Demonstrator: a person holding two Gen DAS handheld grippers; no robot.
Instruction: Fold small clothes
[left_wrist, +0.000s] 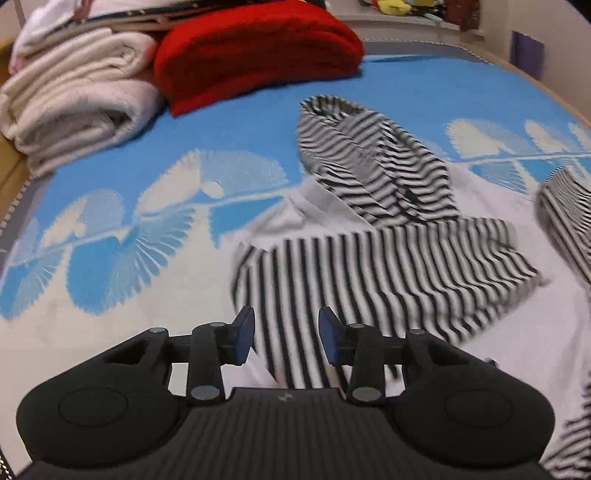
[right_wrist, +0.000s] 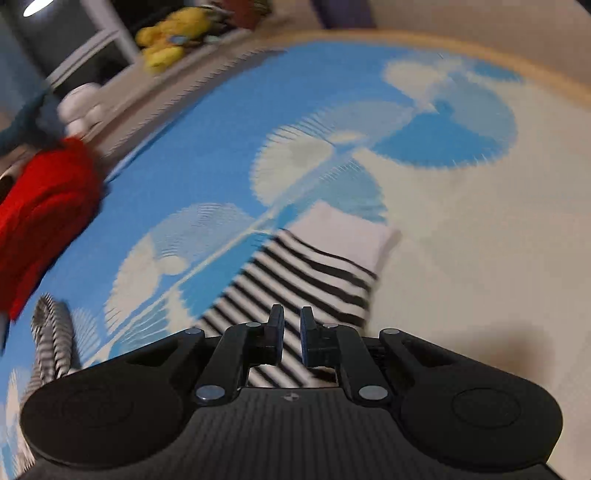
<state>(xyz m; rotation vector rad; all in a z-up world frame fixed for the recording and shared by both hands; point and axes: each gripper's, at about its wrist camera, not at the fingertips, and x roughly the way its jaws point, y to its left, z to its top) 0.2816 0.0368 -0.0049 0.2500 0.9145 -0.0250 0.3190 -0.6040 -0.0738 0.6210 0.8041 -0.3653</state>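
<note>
A small black-and-white striped garment (left_wrist: 369, 254) with white parts lies partly folded on the blue-and-white patterned bedspread (left_wrist: 147, 177). One striped sleeve (left_wrist: 354, 155) is folded across its top. My left gripper (left_wrist: 286, 332) is open and empty, hovering just above the garment's near striped edge. In the right wrist view a striped sleeve with a white cuff (right_wrist: 321, 266) lies flat ahead. My right gripper (right_wrist: 291, 325) has its jaws a narrow gap apart, over the sleeve, with nothing visibly between them.
A folded red blanket (left_wrist: 255, 51) and folded cream towels (left_wrist: 74, 103) lie at the bed's far left. The red blanket (right_wrist: 44, 218) also shows in the right wrist view. A yellow plush toy (right_wrist: 170, 37) sits on a shelf beyond the bed. The bed's wooden rim (right_wrist: 480, 62) curves along the far side.
</note>
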